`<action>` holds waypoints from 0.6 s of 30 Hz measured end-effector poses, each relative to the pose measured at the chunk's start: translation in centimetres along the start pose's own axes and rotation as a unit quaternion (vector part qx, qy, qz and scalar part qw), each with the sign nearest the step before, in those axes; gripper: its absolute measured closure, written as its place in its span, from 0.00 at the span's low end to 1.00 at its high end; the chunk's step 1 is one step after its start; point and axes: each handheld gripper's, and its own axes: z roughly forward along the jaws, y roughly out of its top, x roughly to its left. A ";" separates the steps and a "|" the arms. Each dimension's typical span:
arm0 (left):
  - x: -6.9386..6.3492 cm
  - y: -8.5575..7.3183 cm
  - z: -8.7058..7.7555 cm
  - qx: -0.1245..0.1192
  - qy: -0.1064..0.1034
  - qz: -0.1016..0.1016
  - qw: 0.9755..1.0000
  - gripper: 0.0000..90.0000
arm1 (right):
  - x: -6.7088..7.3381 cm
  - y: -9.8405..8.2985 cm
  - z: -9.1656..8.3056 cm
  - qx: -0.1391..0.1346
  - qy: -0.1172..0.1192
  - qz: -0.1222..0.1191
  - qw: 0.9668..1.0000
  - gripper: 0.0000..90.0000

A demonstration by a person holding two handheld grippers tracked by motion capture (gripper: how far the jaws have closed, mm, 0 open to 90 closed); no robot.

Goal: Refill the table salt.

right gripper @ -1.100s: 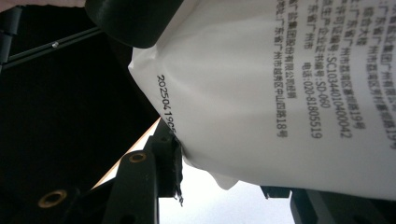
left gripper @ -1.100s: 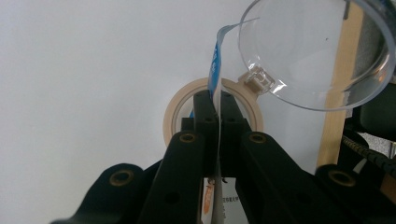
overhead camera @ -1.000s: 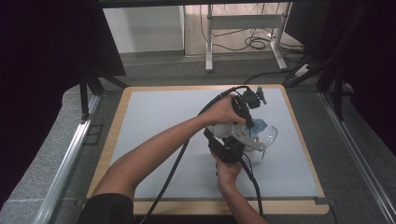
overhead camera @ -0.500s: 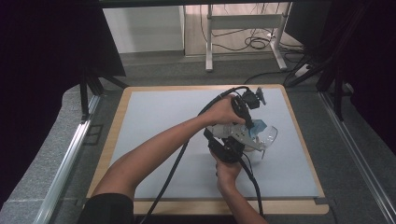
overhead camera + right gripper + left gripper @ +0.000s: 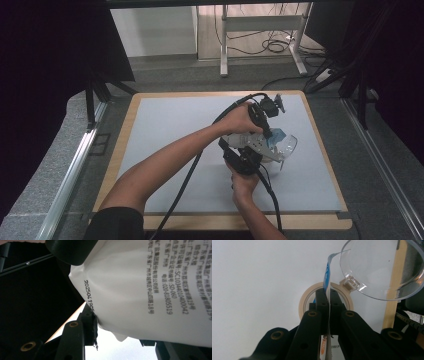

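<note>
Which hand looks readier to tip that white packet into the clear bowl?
Probably left: the left gripper pinches the white packet by its edge just below the clear bowl; the right gripper grips its body.

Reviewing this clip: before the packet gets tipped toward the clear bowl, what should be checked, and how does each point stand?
1. Left gripper clamped on packet edge: ok.
2. Right gripper gripping the packet: cannot tell; one jaw touches it.
3. Clear bowl beside the packet: ok.
4. Packet open: cannot tell.
5. Tape roll lies under the packet, possibly in the way: not ok.
6. Bowl on the mat, away from the edge: ok.
</note>
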 end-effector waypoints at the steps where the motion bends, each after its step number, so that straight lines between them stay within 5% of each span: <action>1: 0.0 0.0 0.0 0.000 0.000 0.000 1.000 1.00 | 0.0 0.0 0.0 0.000 0.000 0.000 1.000 0.64; 18: 0.1 -0.2 0.0 -0.002 -0.001 -0.001 1.000 1.00 | 0.0 -0.1 0.1 0.002 0.000 0.000 1.000 0.64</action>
